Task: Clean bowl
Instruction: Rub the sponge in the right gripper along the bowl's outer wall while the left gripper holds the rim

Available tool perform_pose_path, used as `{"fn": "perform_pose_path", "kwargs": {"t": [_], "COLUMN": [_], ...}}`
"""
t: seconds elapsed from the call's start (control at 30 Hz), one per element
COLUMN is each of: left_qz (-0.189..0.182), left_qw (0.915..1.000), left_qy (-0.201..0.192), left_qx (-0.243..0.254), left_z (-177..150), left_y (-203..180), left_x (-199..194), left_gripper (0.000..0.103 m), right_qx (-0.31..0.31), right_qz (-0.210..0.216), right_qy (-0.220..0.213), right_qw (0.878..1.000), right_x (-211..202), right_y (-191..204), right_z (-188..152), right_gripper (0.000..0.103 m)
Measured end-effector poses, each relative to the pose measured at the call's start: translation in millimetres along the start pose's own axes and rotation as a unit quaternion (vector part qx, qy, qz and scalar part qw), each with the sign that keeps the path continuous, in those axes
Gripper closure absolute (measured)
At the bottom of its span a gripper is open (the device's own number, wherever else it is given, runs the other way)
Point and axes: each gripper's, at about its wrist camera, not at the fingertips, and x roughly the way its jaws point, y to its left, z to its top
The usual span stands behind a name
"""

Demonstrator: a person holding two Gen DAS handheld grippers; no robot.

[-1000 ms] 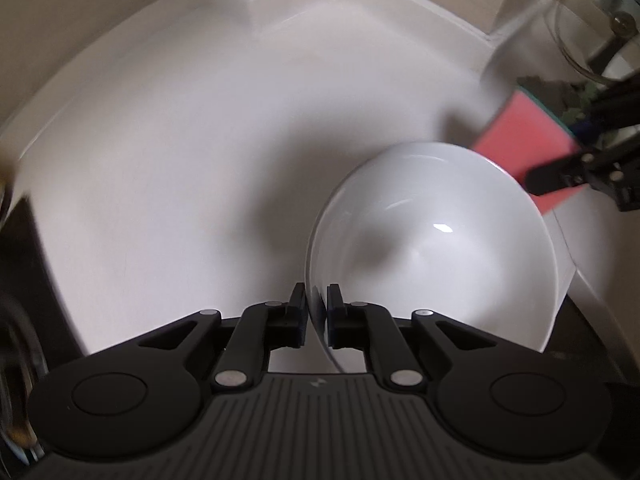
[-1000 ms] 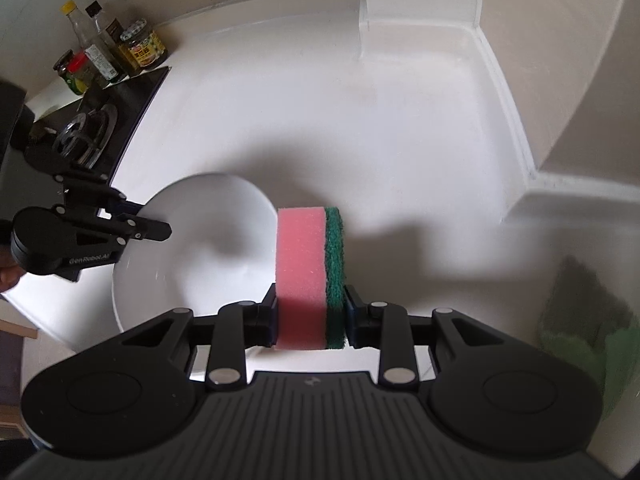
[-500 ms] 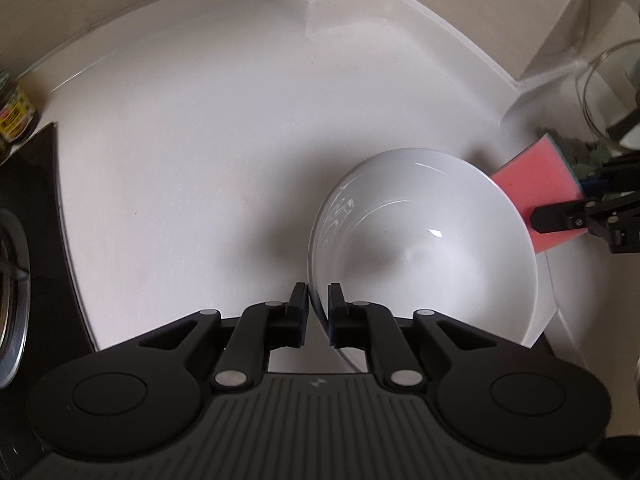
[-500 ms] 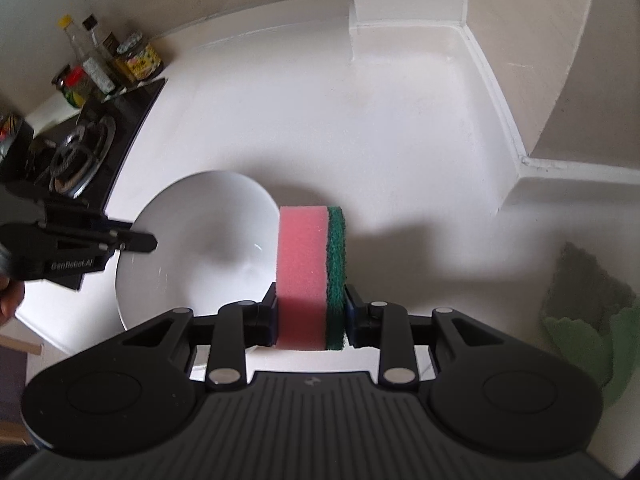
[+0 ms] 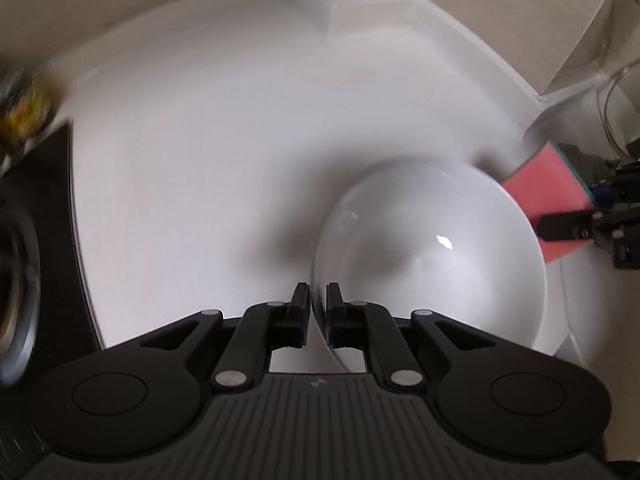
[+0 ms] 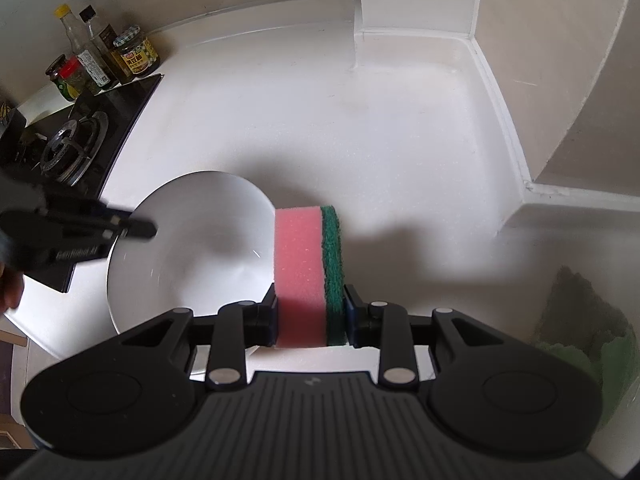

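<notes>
The white bowl (image 6: 192, 248) sits on the white counter (image 6: 360, 128), near its front edge & just beside the black stove (image 6: 76, 140) at the counter's left end. The left gripper (image 5: 318, 296) pinches the bowl's near rim, one tong inside & one outside, prob. to keep the bowl from sliding while it gets wiped; the tongs are closing a bit right now w/ the thin rim between them. The right gripper (image 6: 310, 312) has its tongs clamped on a sponge (image 6: 308, 264), pink side toward the bowl, green scrub side away. The sponge stands up on end at the bowl's right rim, looks like it's touching or just about to, hard to tell. I'd guess it's held that way so the soft pink face can go in & rub the inside. Bottles & jars (image 6: 100, 56) stand at the back left corner; one jar has a yellow label w/ writing too small to read. The left gripper's side has pale letters, blurry, maybe "GenRobot.AI".
</notes>
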Motion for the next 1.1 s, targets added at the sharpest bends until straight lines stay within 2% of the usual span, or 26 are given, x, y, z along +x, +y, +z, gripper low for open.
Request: {"fn": "perform_pose_path", "kwargs": {"t": [0.13, 0.23, 0.3, 0.4, 0.6, 0.73, 0.83, 0.93, 1.1], "left_qz": [0.01, 0.012, 0.01, 0.01, 0.0, 0.008, 0.023, 0.031, 0.025], "left_qw": [0.9999, 0.9986, 0.9965, 0.9903, 0.9791, 0.9839, 0.9938, 0.9973, 0.9973], "left_qy": [-0.002, -0.001, 0.004, 0.014, 0.015, 0.003, 0.006, 0.006, 0.004], "left_qx": [0.011, 0.051, 0.083, 0.138, 0.203, 0.179, 0.109, 0.066, 0.068], "left_z": [-2.0, 0.2, 8.7, 19.5, 29.3, 14.7, -1.4, -9.5, -13.4], "left_y": [-1.4, 4.0, -5.8, -14.3, -15.6, -10.4, -2.2, -9.7, -7.2], "left_x": [3.1, -1.0, 5.4, 11.7, 16.6, 5.4, -5.1, -4.8, 0.1], "left_gripper": [0.096, 0.095, 0.094, 0.093, 0.091, 0.09, 0.089, 0.089, 0.091], "right_qx": [-0.006, -0.007, -0.011, -0.021, -0.028, -0.026, -0.021, -0.018, -0.004], "right_qz": [0.0, 0.003, 0.0, -0.007, -0.016, -0.01, -0.001, 0.003, 0.005], "right_qy": [0.008, 0.013, 0.011, 0.006, 0.003, 0.0, -0.003, -0.009, -0.012], "right_qw": [1.0, 1.0, 1.0, 1.0, 0.999, 1.0, 1.0, 1.0, 1.0], "right_x": [-0.5, 0.2, 2.1, 6.0, 10.1, 10.2, 10.0, 10.4, 7.3], "right_y": [2.5, 0.9, 1.3, 3.3, 4.7, 3.6, 3.5, 5.4, 5.4], "right_z": [-1.2, 2.2, 6.3, 14.1, 21.4, 20.6, 19.6, 17.8, 11.6], "right_gripper": [0.076, 0.077, 0.077, 0.077, 0.076, 0.076, 0.076, 0.076, 0.076]}}
